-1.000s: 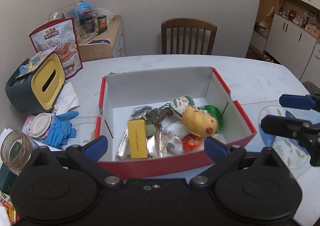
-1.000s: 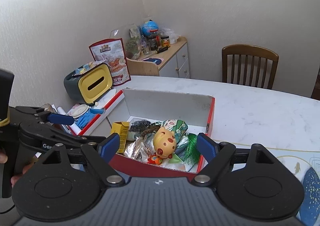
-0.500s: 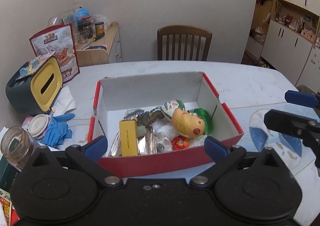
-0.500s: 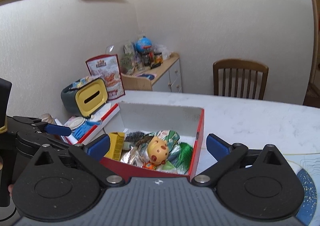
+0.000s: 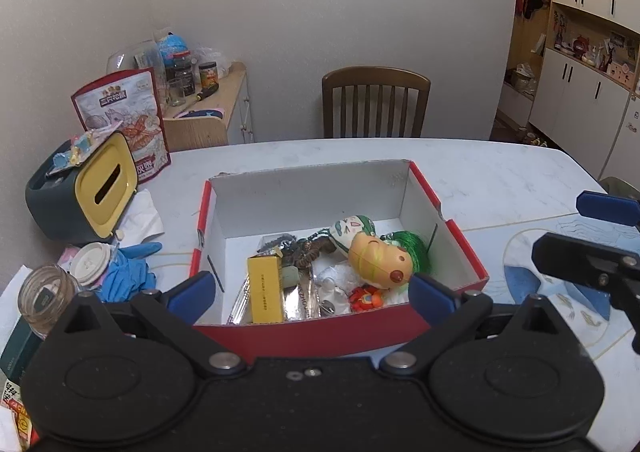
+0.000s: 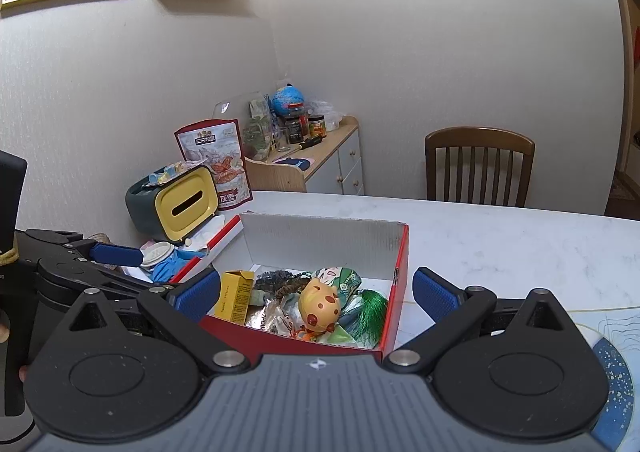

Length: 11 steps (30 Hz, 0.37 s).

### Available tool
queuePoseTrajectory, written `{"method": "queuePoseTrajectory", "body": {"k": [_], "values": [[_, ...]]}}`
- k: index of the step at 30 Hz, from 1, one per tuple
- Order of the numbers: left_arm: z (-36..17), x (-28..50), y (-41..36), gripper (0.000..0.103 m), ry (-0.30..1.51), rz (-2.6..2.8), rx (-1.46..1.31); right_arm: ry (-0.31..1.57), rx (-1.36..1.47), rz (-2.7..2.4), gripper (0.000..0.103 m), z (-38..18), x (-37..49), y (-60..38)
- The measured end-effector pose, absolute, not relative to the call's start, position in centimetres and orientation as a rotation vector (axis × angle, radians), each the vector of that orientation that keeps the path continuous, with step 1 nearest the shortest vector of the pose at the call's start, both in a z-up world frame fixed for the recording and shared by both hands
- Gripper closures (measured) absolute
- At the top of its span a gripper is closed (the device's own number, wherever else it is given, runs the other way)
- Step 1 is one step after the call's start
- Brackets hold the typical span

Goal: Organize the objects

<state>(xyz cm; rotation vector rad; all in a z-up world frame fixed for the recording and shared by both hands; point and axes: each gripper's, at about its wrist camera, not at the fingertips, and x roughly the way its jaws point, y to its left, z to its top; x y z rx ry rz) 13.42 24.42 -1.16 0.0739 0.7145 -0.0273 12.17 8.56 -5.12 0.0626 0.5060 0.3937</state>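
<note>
I hold both grippers raised and back from the red box (image 5: 340, 332), which sits near the middle of the white table (image 5: 500, 176). My left gripper (image 5: 312, 292) has its jaws spread wide and empty, framing the box's near wall; my right gripper (image 6: 316, 292) is likewise wide apart and holds nothing.

Inside the box lie a yellow carton (image 5: 265, 288), a yellow egg toy (image 5: 378, 260) with green hair (image 5: 412, 248), a painted egg (image 5: 352, 226), foil packets (image 5: 298, 300) and a small orange toy (image 5: 365, 296), all heaped toward the near side and touching one another.

To the box's left, on the table, are a tissue holder (image 5: 80, 192), a blue glove (image 5: 128, 272), a cup lid (image 5: 90, 262) and a jar (image 5: 48, 292). A snack bag (image 5: 120, 116) stands behind the holder.

I judge the packing largely done, with both tools between steps. If more is to go in, the next move calls for swinging my left gripper over to the loose items at left, lowering over one, and closing on it. The glove is limp and would need a pinch at a bunched fold.
</note>
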Motion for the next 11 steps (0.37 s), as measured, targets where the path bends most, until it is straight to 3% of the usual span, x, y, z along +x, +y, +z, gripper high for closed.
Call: {"method": "queuePoseTrajectory", "body": {"k": [11], "values": [[-1.0, 13.4, 23.9, 0.001, 0.715, -0.019, 0.066, 0.503, 0.068, 0.362, 0.0, -5.2, 12.0, 7.1]]}}
